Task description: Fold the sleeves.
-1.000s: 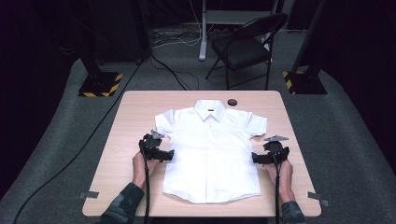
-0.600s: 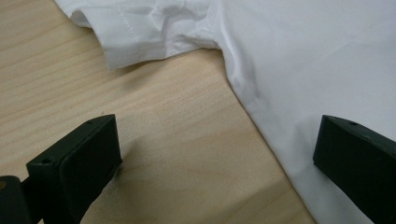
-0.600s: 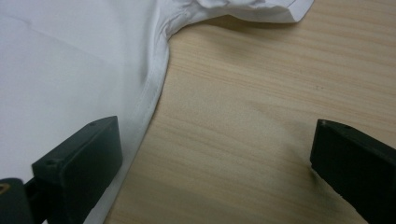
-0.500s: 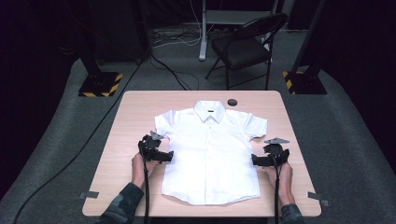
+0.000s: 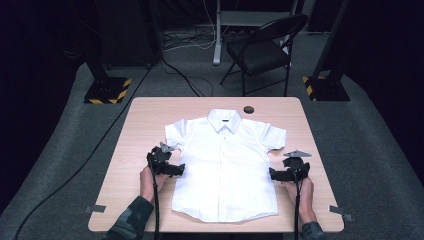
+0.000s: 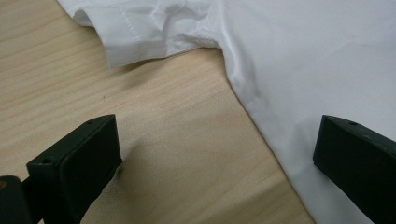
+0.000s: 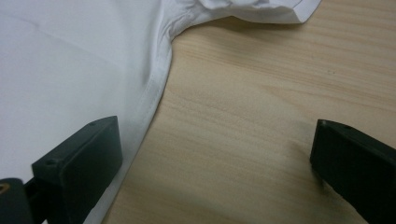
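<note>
With the white shirt (image 5: 225, 167) spread flat at table centre, the left gripper (image 5: 172, 169) and right gripper (image 5: 278, 174), jaws wide, straddle its side seams below the sleeves, apparently pre-grasp; next, each must close on its seam.

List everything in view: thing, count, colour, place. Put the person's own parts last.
shirt: one, white, short-sleeved, flat in the middle of the table, collar at the far side.
small round object: one, dark, on the table beside the collar.
table: one, light wood.
tape strips: two, grey, near corners of the table.
folding chair: one, black, on the floor beyond the table.
stand bases: two, yellow-and-black striped, on the floor.
left gripper: one, black, open across the shirt's side seam.
right gripper: one, black, open across the opposite side seam.
</note>
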Motion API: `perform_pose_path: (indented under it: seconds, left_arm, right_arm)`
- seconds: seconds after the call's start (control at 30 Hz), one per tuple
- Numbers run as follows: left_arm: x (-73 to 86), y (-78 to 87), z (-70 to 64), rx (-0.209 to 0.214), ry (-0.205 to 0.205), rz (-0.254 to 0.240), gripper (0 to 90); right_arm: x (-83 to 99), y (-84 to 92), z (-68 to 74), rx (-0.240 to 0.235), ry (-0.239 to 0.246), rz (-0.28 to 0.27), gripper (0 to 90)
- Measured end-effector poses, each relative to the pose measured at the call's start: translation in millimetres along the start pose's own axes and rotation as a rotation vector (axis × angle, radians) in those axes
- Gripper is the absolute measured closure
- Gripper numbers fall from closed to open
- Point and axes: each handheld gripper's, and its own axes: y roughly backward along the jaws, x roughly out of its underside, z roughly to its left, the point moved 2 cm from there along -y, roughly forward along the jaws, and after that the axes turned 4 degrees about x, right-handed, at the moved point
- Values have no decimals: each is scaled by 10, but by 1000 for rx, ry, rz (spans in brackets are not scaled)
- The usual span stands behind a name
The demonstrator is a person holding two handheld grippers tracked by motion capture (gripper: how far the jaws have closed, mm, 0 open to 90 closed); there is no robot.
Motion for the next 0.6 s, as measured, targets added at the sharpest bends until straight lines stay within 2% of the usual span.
perform_pose_path:
  seconds: [0.6]
  left_arm:
    - [91, 90, -63, -10, -16, 4, 3]
  right_arm:
    - [70, 58, 35, -8, 4, -9, 12]
